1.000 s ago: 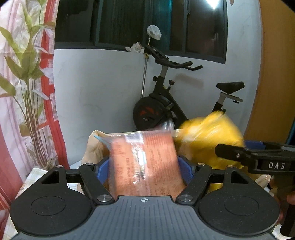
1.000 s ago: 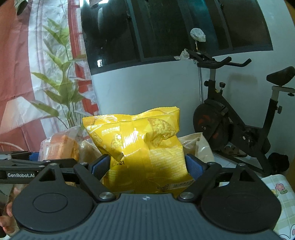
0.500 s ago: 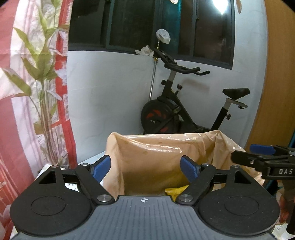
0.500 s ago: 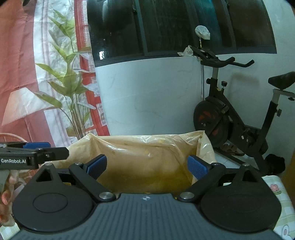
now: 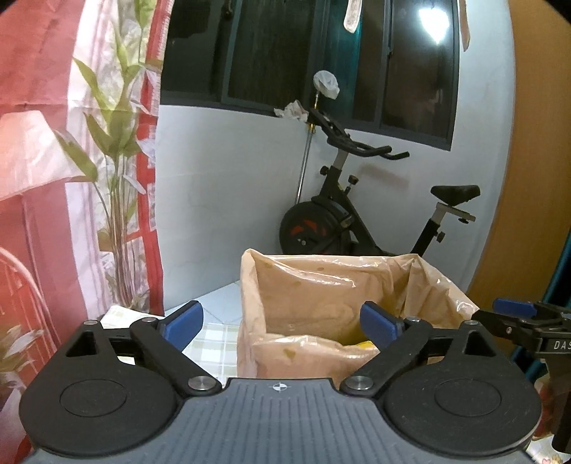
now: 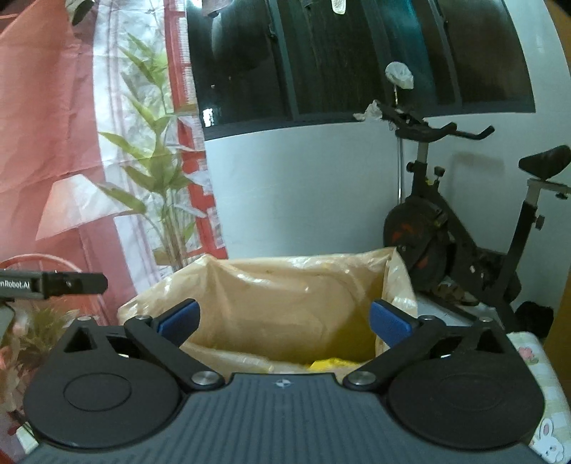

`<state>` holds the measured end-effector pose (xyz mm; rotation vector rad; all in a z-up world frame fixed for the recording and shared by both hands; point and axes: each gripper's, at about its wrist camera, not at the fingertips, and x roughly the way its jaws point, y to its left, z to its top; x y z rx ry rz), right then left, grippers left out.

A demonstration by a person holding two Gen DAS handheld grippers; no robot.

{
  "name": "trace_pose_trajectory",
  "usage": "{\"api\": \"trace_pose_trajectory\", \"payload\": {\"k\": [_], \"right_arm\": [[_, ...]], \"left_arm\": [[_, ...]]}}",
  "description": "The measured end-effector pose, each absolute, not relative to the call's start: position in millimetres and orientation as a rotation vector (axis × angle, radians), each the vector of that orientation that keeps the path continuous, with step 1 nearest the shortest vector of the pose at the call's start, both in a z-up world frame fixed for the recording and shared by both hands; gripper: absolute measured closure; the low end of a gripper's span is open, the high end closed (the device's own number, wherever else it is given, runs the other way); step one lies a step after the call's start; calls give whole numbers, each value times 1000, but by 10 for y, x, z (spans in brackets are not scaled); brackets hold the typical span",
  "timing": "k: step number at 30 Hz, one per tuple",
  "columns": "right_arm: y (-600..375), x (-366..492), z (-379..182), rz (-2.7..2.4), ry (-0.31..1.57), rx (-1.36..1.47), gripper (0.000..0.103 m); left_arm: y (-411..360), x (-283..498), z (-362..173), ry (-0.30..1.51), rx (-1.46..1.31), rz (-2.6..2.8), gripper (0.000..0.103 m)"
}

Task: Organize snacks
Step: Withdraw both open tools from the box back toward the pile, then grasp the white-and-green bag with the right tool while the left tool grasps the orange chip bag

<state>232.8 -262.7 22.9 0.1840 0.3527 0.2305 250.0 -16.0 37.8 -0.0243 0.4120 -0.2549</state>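
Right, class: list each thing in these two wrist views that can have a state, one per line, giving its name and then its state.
left tongs: open, empty, level with the bag's mouth.
right tongs: open, empty, in front of the bag's mouth.
plastic bag: upright, mouth open.
yellow snack packet: lying low inside the bag, mostly hidden.
exercise bike: standing by the wall, unused.
window: dark; open or shut cannot be told.

Dim indoor light, lamp glare on dark window, fisheye-bent edges, slight blur.
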Motion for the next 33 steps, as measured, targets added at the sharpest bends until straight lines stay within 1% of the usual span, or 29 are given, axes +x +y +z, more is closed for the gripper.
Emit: {"api": "trace_pose_trajectory", "payload": {"k": [10, 22, 29, 33], "right_arm": [[-2673, 1975, 48, 228, 370, 253, 0], [-2759, 1595, -279, 225, 381, 247, 0], [-2762, 1465, -485, 216, 425, 202, 0], [-2679, 1421, -620, 197, 489, 126, 0]], "left_arm": [[-37, 2267, 234, 407, -20, -218, 6], [91, 1966, -89, 419, -26, -192, 8], [62, 1898, -387, 489, -66, -193, 9], [51, 1879, -548, 533, -87, -191, 10]]}}
